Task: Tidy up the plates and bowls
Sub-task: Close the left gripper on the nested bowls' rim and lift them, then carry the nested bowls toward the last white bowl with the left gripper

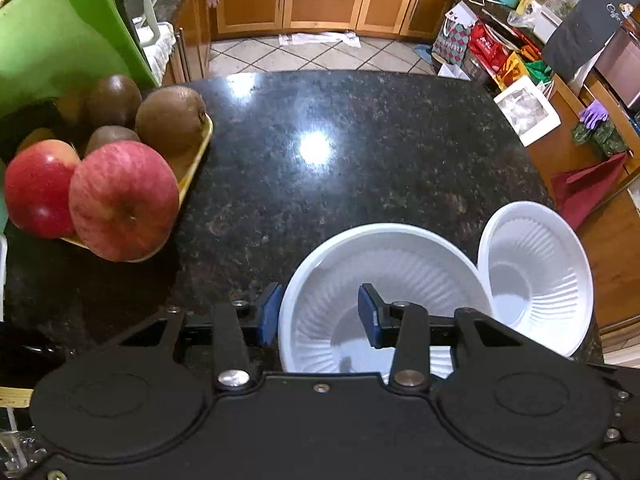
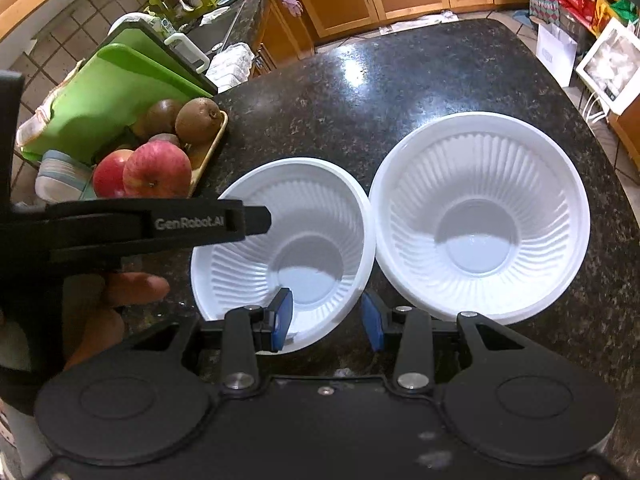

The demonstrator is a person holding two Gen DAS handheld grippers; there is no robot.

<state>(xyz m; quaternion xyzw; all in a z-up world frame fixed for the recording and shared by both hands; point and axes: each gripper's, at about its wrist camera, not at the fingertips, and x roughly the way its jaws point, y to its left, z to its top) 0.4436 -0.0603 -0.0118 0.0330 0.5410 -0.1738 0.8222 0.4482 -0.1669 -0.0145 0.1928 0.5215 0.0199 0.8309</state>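
Note:
Two white ribbed plastic bowls stand upright side by side on the dark granite counter (image 1: 340, 128), rims touching. In the left wrist view my left gripper (image 1: 320, 316) is open and straddles the left rim of the nearer bowl (image 1: 384, 264), one finger outside, one inside; the second bowl (image 1: 536, 272) is to its right. In the right wrist view my right gripper (image 2: 326, 322) is open astride the right rim of the left bowl (image 2: 304, 220), next to the right bowl (image 2: 480, 216). The left gripper (image 2: 258, 216), held by a hand (image 2: 120, 292), reaches over that bowl's left rim.
A yellow tray (image 1: 196, 168) with two red apples (image 1: 124, 200) and several kiwis (image 1: 170, 118) sits at the counter's left, a green cutting board (image 1: 60, 28) behind it. The counter's curved edge (image 1: 536, 176) runs close to the right bowl. Boxes and bags crowd the far right.

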